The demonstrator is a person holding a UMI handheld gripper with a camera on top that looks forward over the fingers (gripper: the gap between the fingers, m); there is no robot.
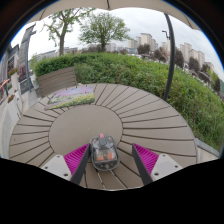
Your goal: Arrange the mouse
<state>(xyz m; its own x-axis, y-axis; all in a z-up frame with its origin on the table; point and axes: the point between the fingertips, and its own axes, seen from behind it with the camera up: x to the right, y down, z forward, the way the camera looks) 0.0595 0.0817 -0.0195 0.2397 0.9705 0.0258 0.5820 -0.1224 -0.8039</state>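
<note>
A small see-through mouse (103,152) with orange and dark parts inside lies on the round slatted wooden table (95,115), near its front edge. My gripper (110,160) is open. Its two fingers with magenta pads (76,157) stand on either side of the mouse. There is a gap between the mouse and each pad, wider at the right one (146,158). The mouse rests on the table between the fingers, closer to the left finger.
A wooden bench (58,80) stands beyond the table at the left, with a grey mat (70,95) beside it. A hedge (150,75), trees (100,28), a thin pole (168,55) and far buildings lie beyond.
</note>
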